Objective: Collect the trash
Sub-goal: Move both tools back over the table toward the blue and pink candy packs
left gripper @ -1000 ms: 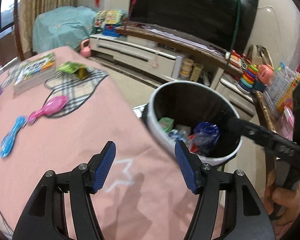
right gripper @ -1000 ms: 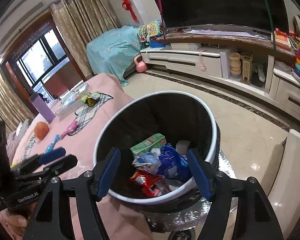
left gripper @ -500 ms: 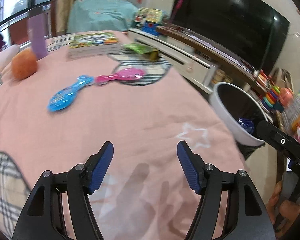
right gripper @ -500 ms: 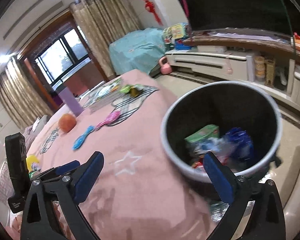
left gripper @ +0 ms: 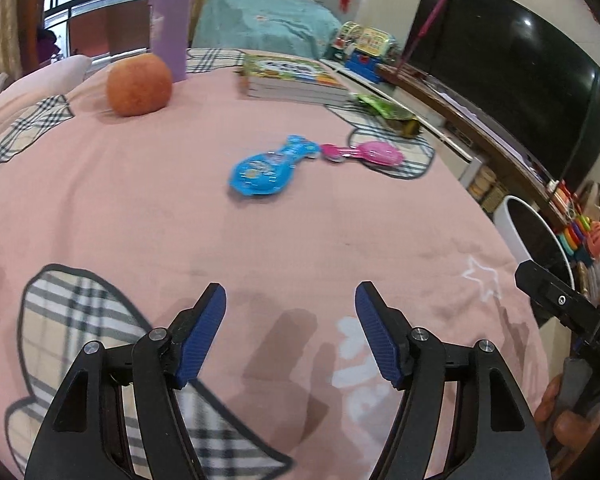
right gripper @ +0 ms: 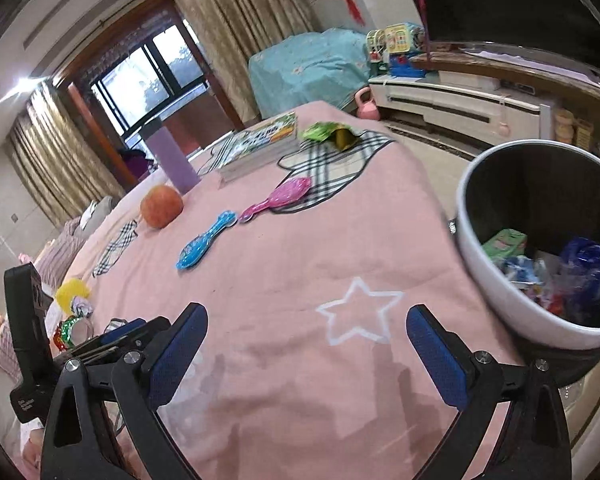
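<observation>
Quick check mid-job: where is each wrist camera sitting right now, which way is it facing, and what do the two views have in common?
Left wrist: on the left hand-held gripper, looking down across the pink bedspread toward the orange; its open fingers and the right hand show.
Right wrist: on the right hand-held gripper, facing the bedspread and trash bin; its wide-open fingers and the left gripper show.
Shared: blue brush, pink brush, book stack, green wrapper.

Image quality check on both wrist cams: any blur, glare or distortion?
Left wrist: heavy fisheye bending, motion blur on the blue brush and pink brush, ceiling-light glare on the TV. Right wrist: same bending, window blown out, bin contents slightly smeared, gripper shadows on the blanket.
</observation>
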The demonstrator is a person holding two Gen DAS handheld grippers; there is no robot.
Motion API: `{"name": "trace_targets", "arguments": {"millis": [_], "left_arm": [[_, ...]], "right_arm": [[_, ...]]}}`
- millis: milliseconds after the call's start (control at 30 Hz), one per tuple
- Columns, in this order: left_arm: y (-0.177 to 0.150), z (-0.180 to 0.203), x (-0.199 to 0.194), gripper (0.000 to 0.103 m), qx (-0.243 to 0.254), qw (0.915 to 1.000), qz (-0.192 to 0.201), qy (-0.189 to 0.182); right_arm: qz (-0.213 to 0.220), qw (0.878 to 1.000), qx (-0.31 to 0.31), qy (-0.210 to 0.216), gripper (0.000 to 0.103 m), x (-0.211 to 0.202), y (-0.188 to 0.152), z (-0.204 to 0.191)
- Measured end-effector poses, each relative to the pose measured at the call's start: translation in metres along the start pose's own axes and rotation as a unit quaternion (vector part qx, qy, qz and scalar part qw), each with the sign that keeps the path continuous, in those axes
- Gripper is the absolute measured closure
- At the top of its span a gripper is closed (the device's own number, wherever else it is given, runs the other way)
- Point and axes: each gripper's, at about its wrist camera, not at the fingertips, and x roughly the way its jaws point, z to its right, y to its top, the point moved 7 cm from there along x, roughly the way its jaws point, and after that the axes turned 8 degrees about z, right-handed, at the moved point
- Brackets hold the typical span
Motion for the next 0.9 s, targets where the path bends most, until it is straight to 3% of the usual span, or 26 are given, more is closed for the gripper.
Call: {"name": "trace_targets", "arguments": {"millis": [400,900], "left_arm": [[0.022,-0.024,0.032,0.031,0.017,0.9993,-0.021,0.028],[0.057,-0.020,0.083,0.028,0.046,0.9978,-0.034,0.035]], "right_arm": [[-0.027,1.000,-0.013,0.000,0.002,0.039,0.007,-0.010],[-0.045,0.999,0.002,-0.005,0.003,0.087,0.032,0.004]]}}
